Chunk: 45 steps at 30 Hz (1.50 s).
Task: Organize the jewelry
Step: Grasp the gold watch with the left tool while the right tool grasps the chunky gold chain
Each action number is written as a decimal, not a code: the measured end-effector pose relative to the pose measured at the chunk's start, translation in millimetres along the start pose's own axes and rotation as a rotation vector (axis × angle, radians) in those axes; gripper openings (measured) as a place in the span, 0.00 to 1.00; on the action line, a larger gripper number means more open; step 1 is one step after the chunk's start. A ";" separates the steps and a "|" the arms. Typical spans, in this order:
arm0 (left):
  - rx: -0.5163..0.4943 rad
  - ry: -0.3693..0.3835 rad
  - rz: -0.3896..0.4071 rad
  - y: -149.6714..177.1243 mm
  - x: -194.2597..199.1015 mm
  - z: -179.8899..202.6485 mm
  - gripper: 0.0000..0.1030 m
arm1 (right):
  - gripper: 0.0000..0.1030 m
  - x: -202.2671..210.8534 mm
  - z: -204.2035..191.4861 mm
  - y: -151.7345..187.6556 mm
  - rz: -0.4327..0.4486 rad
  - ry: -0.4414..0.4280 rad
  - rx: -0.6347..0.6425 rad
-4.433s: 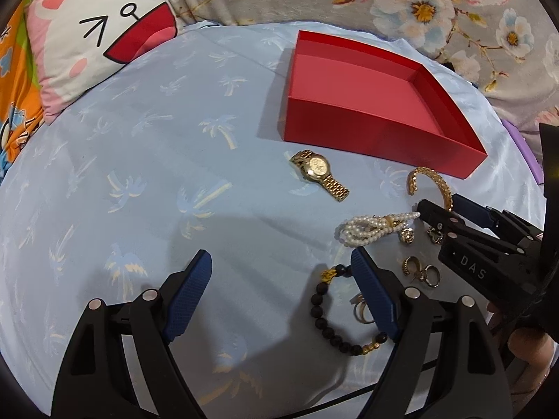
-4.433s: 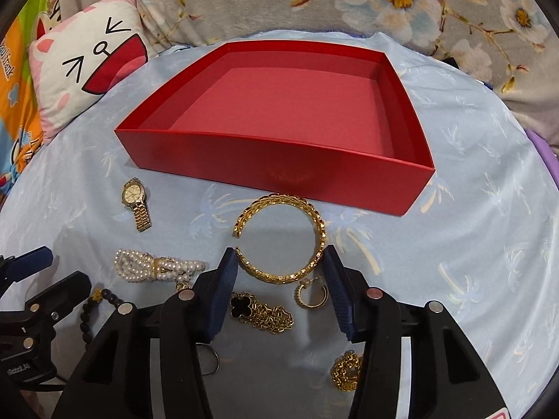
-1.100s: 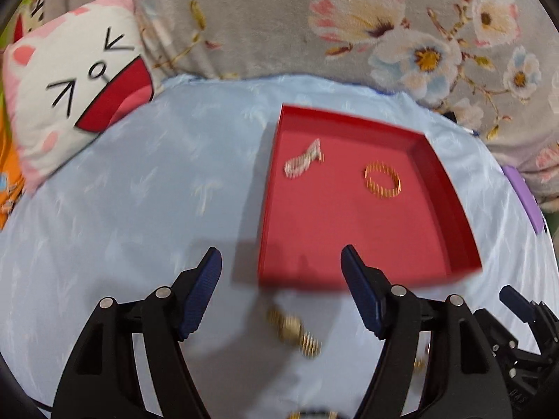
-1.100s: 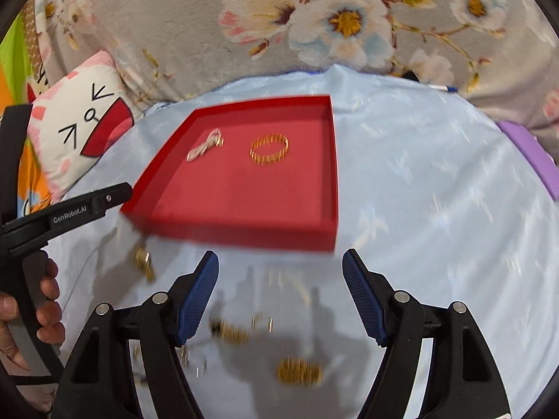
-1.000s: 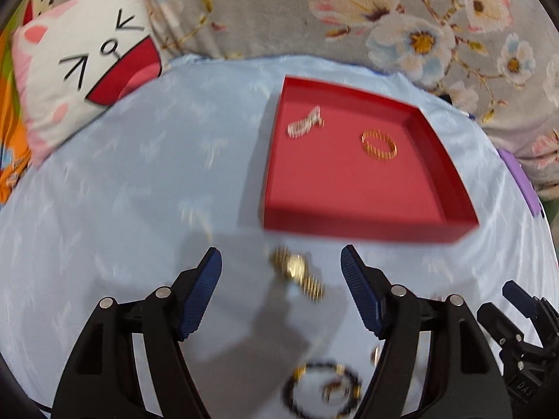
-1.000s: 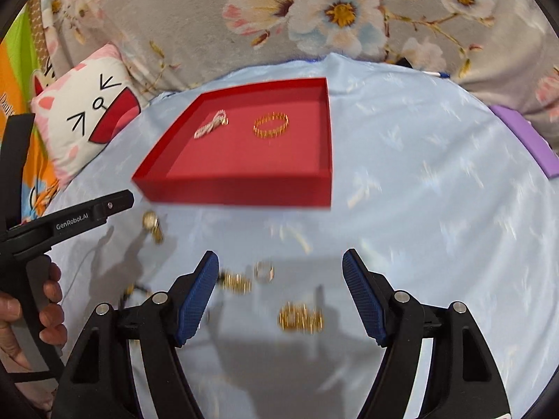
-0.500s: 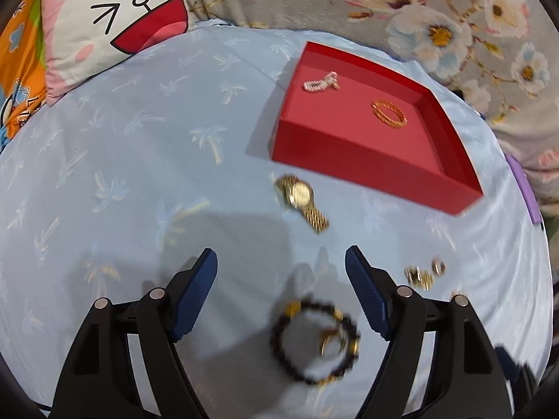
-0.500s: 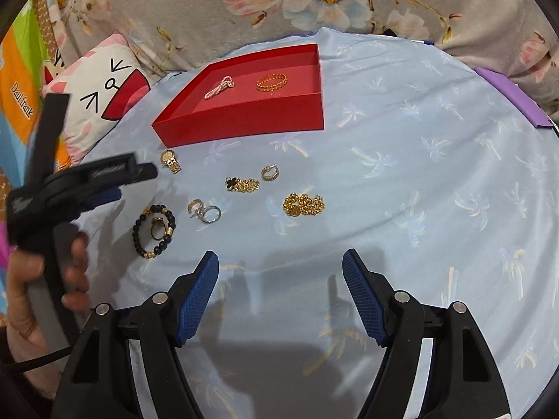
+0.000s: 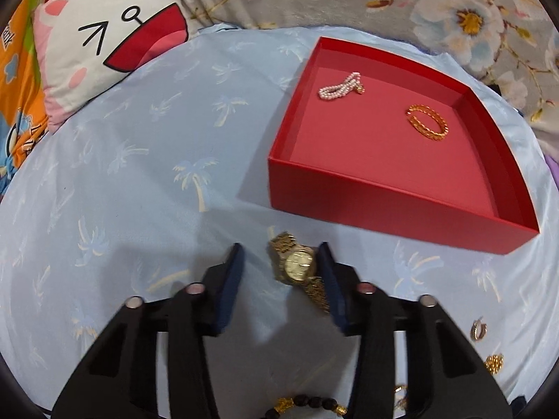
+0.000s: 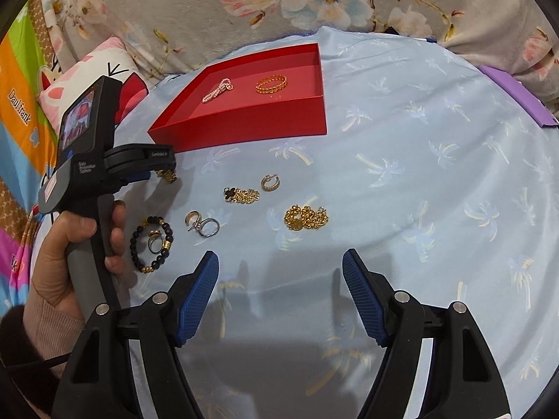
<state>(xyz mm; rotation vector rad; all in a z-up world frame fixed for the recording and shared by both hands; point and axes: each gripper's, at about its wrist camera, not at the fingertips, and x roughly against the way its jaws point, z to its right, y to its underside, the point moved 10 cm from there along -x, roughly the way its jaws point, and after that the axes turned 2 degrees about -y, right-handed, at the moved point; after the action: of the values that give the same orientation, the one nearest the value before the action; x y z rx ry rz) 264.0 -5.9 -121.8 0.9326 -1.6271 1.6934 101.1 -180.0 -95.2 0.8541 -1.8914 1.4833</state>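
Note:
A red box (image 9: pixel 391 206) holds a pearl bracelet (image 9: pixel 340 85) and a gold bangle (image 9: pixel 427 126); the box also shows in the right wrist view (image 10: pixel 244 125). A gold watch (image 9: pixel 298 267) lies on the blue sheet in front of the box. My left gripper (image 9: pixel 281 262) is open with its jaws on either side of the watch, the right jaw touching it. My right gripper (image 10: pixel 281 293) is open and empty, held back above bare sheet. Loose on the sheet lie a gold chain (image 10: pixel 305 218), a black-clover chain (image 10: pixel 241 195), a hoop earring (image 10: pixel 269 182), rings (image 10: pixel 206 225) and a black bead bracelet (image 10: pixel 152 244).
A cat-face pillow (image 9: pixel 108 45) lies at the far left. A floral blanket (image 10: pixel 314 3) runs along the back. A purple object (image 10: pixel 517 94) sits at the right edge. The left hand and its gripper handle (image 10: pixel 84 188) stand left of the loose jewelry.
My left gripper has dropped down and forward to the watch and narrowed around it. My right gripper has pulled back from the box. Since 4.4 s ago the pearls and bangle went into the box.

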 end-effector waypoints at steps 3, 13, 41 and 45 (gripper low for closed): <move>-0.021 0.027 -0.002 5.0 4.3 1.7 0.21 | 0.69 -1.2 0.7 -1.5 0.001 0.002 -0.001; -0.007 0.120 0.009 20.2 40.6 -13.1 0.21 | 0.67 -7.4 8.7 -1.0 0.001 0.019 -0.006; -0.023 0.199 0.043 44.8 94.2 -22.8 0.21 | 0.06 -45.5 24.6 -21.9 -0.008 0.052 -0.022; -0.027 0.207 0.039 46.0 95.9 -20.5 0.21 | 0.04 -38.6 23.1 -22.3 0.000 0.043 -0.030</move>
<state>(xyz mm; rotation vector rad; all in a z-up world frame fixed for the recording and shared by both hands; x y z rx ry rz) 170.1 7.2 -69.3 0.6915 -1.5344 1.7280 141.3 -201.5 -116.4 0.8029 -1.8773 1.4580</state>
